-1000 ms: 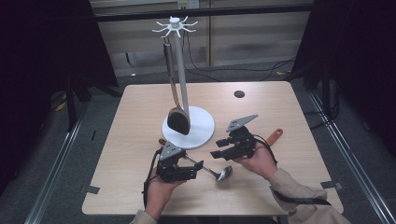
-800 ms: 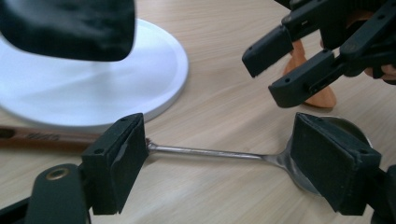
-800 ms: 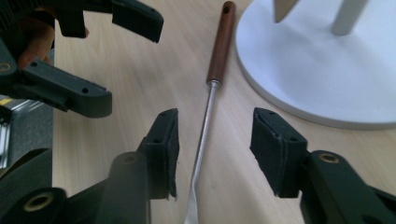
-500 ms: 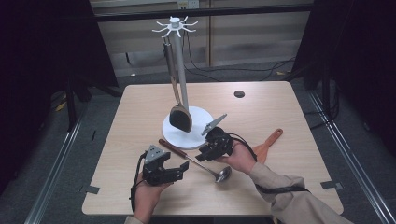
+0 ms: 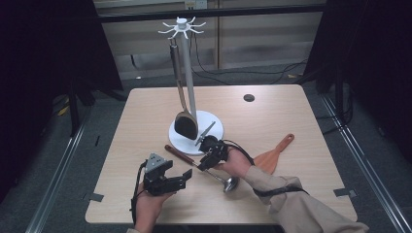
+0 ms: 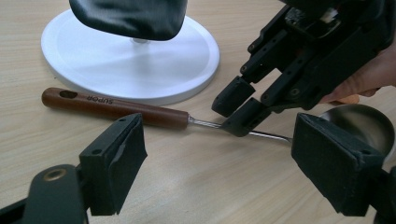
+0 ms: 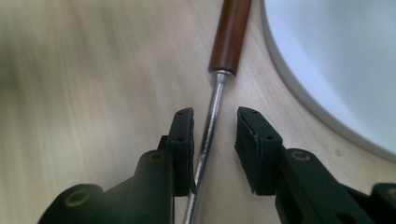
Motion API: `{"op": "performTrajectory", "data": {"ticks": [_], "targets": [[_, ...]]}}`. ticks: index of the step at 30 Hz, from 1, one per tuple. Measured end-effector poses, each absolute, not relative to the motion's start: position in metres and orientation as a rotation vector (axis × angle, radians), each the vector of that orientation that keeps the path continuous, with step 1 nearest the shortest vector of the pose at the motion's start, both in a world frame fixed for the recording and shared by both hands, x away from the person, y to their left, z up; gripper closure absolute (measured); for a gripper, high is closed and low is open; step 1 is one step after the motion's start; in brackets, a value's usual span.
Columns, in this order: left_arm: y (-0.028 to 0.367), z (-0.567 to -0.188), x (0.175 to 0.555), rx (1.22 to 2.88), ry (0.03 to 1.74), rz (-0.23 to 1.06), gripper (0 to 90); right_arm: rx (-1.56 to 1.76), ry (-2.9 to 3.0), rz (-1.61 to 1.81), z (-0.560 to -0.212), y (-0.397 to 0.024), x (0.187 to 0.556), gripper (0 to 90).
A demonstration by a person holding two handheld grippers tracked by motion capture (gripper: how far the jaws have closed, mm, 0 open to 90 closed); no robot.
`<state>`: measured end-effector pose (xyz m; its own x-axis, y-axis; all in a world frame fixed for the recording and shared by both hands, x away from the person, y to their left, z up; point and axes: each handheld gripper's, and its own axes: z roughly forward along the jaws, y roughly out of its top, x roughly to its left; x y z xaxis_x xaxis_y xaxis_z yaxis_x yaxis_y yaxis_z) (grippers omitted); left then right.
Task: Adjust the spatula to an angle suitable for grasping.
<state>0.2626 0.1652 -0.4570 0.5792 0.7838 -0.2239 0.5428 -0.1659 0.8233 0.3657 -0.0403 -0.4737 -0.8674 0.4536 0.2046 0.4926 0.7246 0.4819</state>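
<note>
A ladle with a brown wooden handle [image 5: 178, 154] and a thin metal shaft [image 7: 210, 116] lies flat on the table in front of the white stand base [image 5: 214, 127]; its steel bowl [image 5: 230, 183] points toward me. My right gripper [image 5: 204, 164] points down over the shaft, and its jaws have just been closing. The shaft runs between them, against one pad [image 7: 183, 135], with a gap to the other, so the right gripper [image 7: 215, 135] is open. My left gripper [image 5: 182, 177] hovers low at the front left, wide open with nothing between its jaws, facing the ladle handle [image 6: 112, 108] and the right gripper [image 6: 238, 109].
A black spatula [image 5: 185, 125] hangs from the stand's hook rack down to the base. A wooden spatula [image 5: 272, 155] lies to the right of the right hand. A small dark disc [image 5: 248, 97] sits at the back right of the table.
The right hand came leftward and down from near the wooden spatula to the ladle's shaft, and its jaws narrowed around it. The left hand shifted slightly left.
</note>
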Motion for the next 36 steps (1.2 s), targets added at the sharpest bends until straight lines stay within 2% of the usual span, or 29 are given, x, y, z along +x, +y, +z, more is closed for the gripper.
{"op": "performTrajectory", "data": {"ticks": [4,12,15,22,25,36], "targets": [[0.165,-0.456,0.263,1.842,1.078,0.319,17.5,-0.782,-2.896,-0.777,-0.478,-0.03,0.368,71.0],[0.168,-0.453,0.263,1.815,1.089,0.322,17.5,-0.836,-2.941,-0.702,-0.478,-0.016,0.366,85.4],[0.17,-0.452,0.261,1.795,1.088,0.316,17.7,-0.803,-2.964,-0.7,-0.475,-0.018,0.363,85.7],[0.165,-0.449,0.258,1.777,1.06,0.305,18.6,-0.822,-2.901,-0.93,-0.453,-0.041,0.356,86.0],[0.158,-0.447,0.259,1.776,1.032,0.281,18.3,-0.842,-2.852,-1.133,-0.439,-0.061,0.347,86.1],[0.14,-0.453,0.265,1.768,1.001,0.218,20.6,-0.988,-2.756,-1.507,-0.419,-0.108,0.326,86.1]]}}
